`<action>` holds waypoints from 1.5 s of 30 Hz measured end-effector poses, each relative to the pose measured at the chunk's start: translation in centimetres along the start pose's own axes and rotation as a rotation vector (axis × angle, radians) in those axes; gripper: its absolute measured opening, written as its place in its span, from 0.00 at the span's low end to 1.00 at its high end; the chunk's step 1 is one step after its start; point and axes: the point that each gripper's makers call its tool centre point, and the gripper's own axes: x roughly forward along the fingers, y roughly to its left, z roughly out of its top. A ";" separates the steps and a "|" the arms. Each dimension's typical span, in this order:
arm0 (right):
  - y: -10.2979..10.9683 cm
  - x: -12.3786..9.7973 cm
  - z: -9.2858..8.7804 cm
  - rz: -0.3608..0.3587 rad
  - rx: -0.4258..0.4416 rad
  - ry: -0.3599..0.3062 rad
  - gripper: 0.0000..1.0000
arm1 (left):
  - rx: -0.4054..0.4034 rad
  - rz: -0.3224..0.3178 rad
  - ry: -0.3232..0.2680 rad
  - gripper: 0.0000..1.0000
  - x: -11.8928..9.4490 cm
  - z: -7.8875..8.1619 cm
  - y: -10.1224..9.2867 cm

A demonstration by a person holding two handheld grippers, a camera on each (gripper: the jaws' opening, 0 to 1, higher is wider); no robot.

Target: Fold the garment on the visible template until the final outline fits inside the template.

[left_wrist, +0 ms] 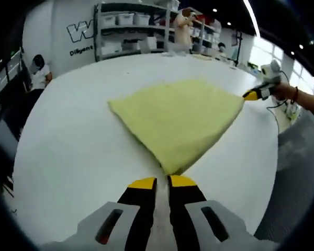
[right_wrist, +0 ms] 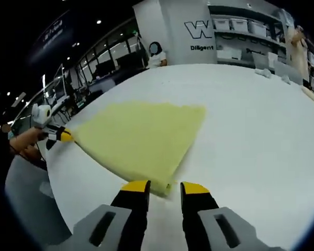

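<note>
A yellow garment (left_wrist: 180,123) is spread flat near the middle of the white worktop (left_wrist: 68,151), partly folded into a wedge. Its near corner is pinched by the nearly shut left tongs (left_wrist: 162,181); the right tongs (right_wrist: 165,185) stand slightly apart at another corner, grip uncertain. No template outline can be made out. Next, a corner should probably be carried across. Shelves (left_wrist: 131,26) with bins and people (left_wrist: 39,70) are seen behind
</note>
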 end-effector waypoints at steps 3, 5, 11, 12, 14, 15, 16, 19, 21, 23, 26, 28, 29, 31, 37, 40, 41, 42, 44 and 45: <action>0.2 -0.7 0.6 -0.017 0.008 -0.016 0.45 | -0.025 0.001 -0.028 0.31 -0.8 0.7 -0.5; 0.6 -1.2 0.8 -0.022 0.010 -0.022 0.55 | -0.033 0.001 -0.042 0.39 -1.3 1.0 -0.8; 3.0 -3.2 1.5 -0.018 0.001 -0.040 0.77 | -0.075 0.027 -0.086 0.69 -3.2 2.1 -2.0; 3.3 -3.6 1.7 -0.022 0.001 -0.048 0.80 | -0.079 0.033 -0.085 0.73 -3.5 2.2 -2.2; 3.8 -4.3 1.8 -0.023 0.001 -0.057 0.85 | -0.078 0.039 -0.086 0.80 -4.1 2.2 -2.9; 4.1 -4.6 1.9 -0.025 0.000 -0.056 0.90 | -0.080 0.044 -0.085 0.84 -4.3 2.3 -3.1; 4.3 -4.8 1.9 -0.027 -0.002 -0.058 0.93 | -0.078 0.047 -0.085 0.89 -4.7 2.3 -3.5; 5.0 -6.0 1.8 -0.039 0.002 -0.064 0.99 | -0.067 0.056 -0.094 0.97 -5.6 2.6 -4.3; 5.3 -6.6 1.8 -0.042 0.000 -0.069 0.99 | -0.067 0.071 -0.105 0.99 -6.4 2.8 -4.8; 5.6 -7.0 1.6 -0.046 0.001 -0.068 0.99 | -0.082 0.066 -0.117 0.99 -6.9 2.9 -5.6; 6.2 -8.0 1.1 -0.054 -0.004 -0.069 0.99 | -0.049 0.080 -0.113 0.99 -7.5 2.9 -6.3; 6.5 -8.6 1.0 -0.055 -0.004 -0.082 0.99 | -0.027 0.101 -0.116 0.99 -7.8 3.1 -6.6; 6.7 -8.8 1.0 -0.053 0.000 -0.090 0.99 | -0.027 0.103 -0.117 0.99 -7.8 3.2 -6.6; 6.9 -9.2 0.8 -0.050 0.010 -0.101 0.99 | -0.027 0.113 -0.129 0.99 -7.9 3.5 -6.9; 7.1 -9.4 0.1 -0.059 0.018 -0.101 0.99 | -0.045 0.101 -0.152 0.99 -7.6 3.8 -7.5; 7.2 -9.3 -0.1 -0.054 0.023 -0.094 0.99 | -0.031 0.107 -0.144 0.99 -7.3 3.5 -7.6; 7.1 -9.3 -0.2 -0.058 0.017 -0.091 0.99 | -0.021 0.111 -0.139 0.99 -7.3 3.3 -7.6; 7.1 -9.3 -0.3 -0.059 0.013 -0.088 0.99 | -0.012 0.117 -0.128 0.99 -7.3 3.1 -7.6; 7.1 -9.3 -0.4 -0.060 0.008 -0.084 0.99 | 0.000 0.122 -0.120 0.99 -7.4 2.9 -7.5; 7.1 -9.2 -0.4 -0.056 0.004 -0.082 0.99 | -0.003 0.119 -0.123 0.99 -7.4 2.9 -7.5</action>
